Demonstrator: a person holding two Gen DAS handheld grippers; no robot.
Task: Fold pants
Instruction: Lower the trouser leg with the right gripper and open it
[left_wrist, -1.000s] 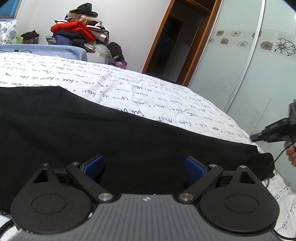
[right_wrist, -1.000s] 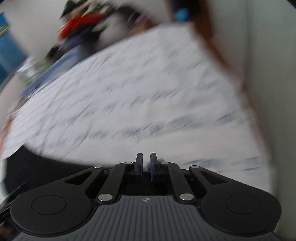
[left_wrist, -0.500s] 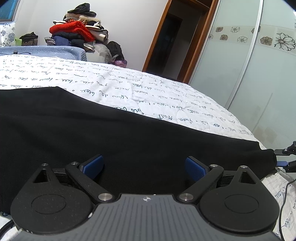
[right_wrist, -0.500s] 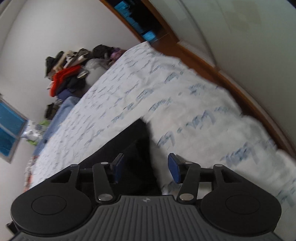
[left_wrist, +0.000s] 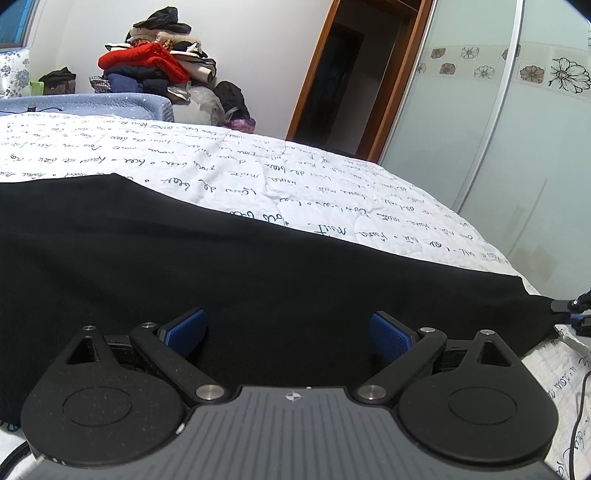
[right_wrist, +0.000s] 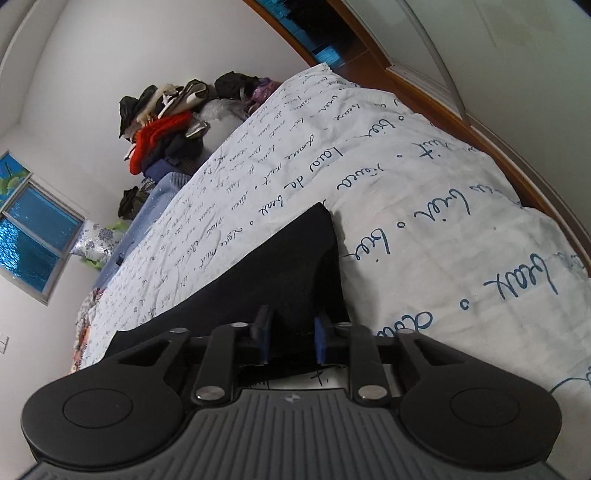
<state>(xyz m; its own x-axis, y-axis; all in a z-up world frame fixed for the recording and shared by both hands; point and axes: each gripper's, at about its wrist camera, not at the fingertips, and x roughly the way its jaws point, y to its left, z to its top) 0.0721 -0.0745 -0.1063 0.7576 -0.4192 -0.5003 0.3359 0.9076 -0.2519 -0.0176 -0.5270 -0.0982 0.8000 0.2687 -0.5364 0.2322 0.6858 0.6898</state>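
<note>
I am looking along my left gripper, and its blue pads are standing spread wide apart, hovering over the near edge of the black pants without pinching anything. The pants are lying flat across the bed, on a white cover printed with blue handwriting, and they are stretching from the left of the view to a narrow end at the right. At that far right end my right gripper is just poking into the left view, right at the tip of the cloth. Through the right camera I am seeing the right gripper with its jaws partly closed, a gap showing between the pads, and the end of the pants is running between them; whether the pads are touching the cloth I cannot tell. The cloth is rising away from this gripper to a pointed corner on the cover. Behind the bed a heap of clothes with something red on top is piled against the wall, beside a wooden door frame and a frosted sliding door with a flower strip.
</note>
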